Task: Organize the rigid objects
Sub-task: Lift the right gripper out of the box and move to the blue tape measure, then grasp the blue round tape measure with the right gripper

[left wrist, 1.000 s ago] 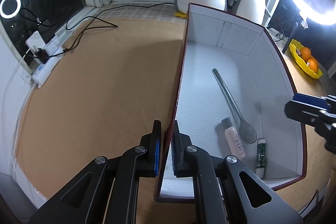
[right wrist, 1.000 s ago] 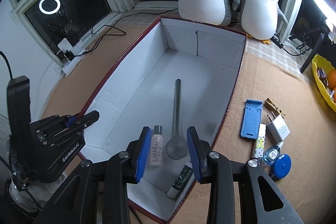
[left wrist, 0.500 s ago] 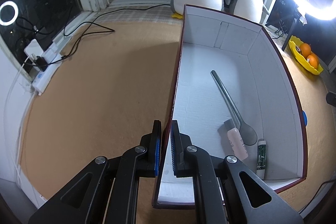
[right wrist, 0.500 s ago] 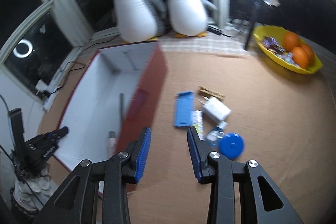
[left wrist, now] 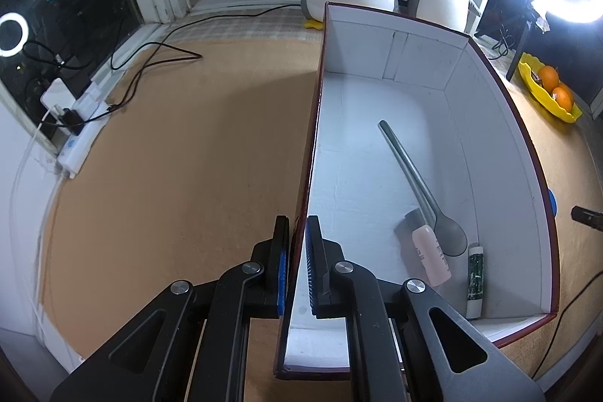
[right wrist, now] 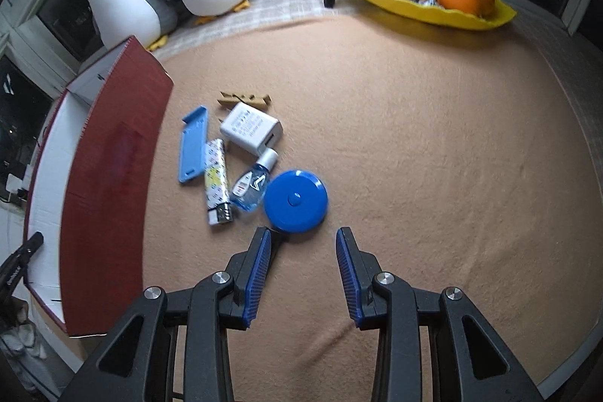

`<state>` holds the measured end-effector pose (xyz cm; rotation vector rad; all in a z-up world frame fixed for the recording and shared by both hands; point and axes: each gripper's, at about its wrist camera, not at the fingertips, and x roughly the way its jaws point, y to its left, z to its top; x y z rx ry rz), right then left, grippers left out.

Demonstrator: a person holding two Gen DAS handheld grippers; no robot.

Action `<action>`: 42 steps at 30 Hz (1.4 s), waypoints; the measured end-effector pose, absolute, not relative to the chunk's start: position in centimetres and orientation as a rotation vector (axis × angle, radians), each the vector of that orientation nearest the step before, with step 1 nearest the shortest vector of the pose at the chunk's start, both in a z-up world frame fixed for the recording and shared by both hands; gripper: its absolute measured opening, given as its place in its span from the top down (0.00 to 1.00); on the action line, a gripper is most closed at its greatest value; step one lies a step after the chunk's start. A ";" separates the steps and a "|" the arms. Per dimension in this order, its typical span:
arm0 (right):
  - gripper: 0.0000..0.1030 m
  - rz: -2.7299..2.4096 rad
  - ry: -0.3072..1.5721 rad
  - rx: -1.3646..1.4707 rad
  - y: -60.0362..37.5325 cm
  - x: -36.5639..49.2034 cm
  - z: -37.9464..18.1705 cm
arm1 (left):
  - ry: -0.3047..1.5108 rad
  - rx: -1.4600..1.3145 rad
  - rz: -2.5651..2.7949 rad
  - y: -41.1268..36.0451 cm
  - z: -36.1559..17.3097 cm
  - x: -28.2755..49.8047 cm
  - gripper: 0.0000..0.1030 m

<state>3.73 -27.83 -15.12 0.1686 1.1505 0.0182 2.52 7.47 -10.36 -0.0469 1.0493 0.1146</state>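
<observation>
Box (left wrist: pixel 501 123) wall is pinched by the left gripper (left wrist: pixel 297 262) — right gripper (right wrist: pixel 301 270), jaws spread and empty, sits low in the frame below the blue round case (right wrist: pixel 295 200).

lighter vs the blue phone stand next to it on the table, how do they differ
The lighter is white with small coloured patterns and a metal end; the phone stand is plain light blue. The lighter is a narrow stick, the phone stand a wider flat tray with raised ends. Both lie flat on the mat, side by side, outside the box.
</observation>
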 end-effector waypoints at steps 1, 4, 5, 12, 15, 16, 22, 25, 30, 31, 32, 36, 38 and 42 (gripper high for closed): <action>0.68 0.016 1.159 0.163 -27.7 3.9 -15.6 | 1.052 -0.046 0.115 7.5 -10.4 2.6 0.93; 0.68 0.023 1.176 0.147 -27.4 4.4 -16.4 | 1.056 -0.039 0.118 7.4 -10.5 2.7 0.93; 0.68 0.025 1.180 0.139 -27.2 4.7 -16.7 | 1.059 -0.038 0.118 7.4 -10.5 2.7 0.93; 0.61 0.037 1.201 0.094 -26.3 6.5 -17.9 | 1.072 -0.029 0.123 7.3 -10.6 2.8 0.93; 0.61 0.031 1.204 0.060 -25.9 7.2 -18.1 | 1.078 -0.026 0.126 7.3 -10.7 3.0 0.93; 0.60 0.034 1.204 0.050 -25.9 7.5 -18.1 | 1.080 -0.025 0.128 7.3 -10.7 3.0 0.93; 0.60 0.040 1.201 0.002 -25.8 8.6 -18.1 | 1.085 -0.026 0.139 7.2 -10.7 3.1 0.93; 0.59 0.053 1.204 -0.010 -25.9 9.1 -18.1 | 1.087 -0.028 0.143 7.2 -10.8 3.1 0.93; 0.53 0.080 1.216 -0.058 -25.8 10.1 -18.4 | 1.089 -0.030 0.152 7.2 -10.8 3.1 0.93; 0.53 0.083 1.224 -0.076 -25.6 10.3 -18.6 | 1.089 -0.030 0.153 7.2 -10.8 3.1 0.93; 0.53 0.087 1.226 -0.090 -25.5 10.4 -18.7 | 1.089 -0.029 0.155 7.2 -10.8 3.1 0.93; 0.53 0.093 1.233 -0.112 -25.4 10.8 -19.1 | 1.091 -0.032 0.160 7.2 -10.8 3.0 0.93; 0.53 0.099 1.231 -0.111 -25.4 10.9 -19.1 | 1.094 -0.033 0.163 7.2 -10.9 3.0 0.93; 0.55 0.102 1.228 -0.111 -25.7 10.9 -19.1 | 1.097 -0.035 0.166 7.3 -10.9 3.0 0.93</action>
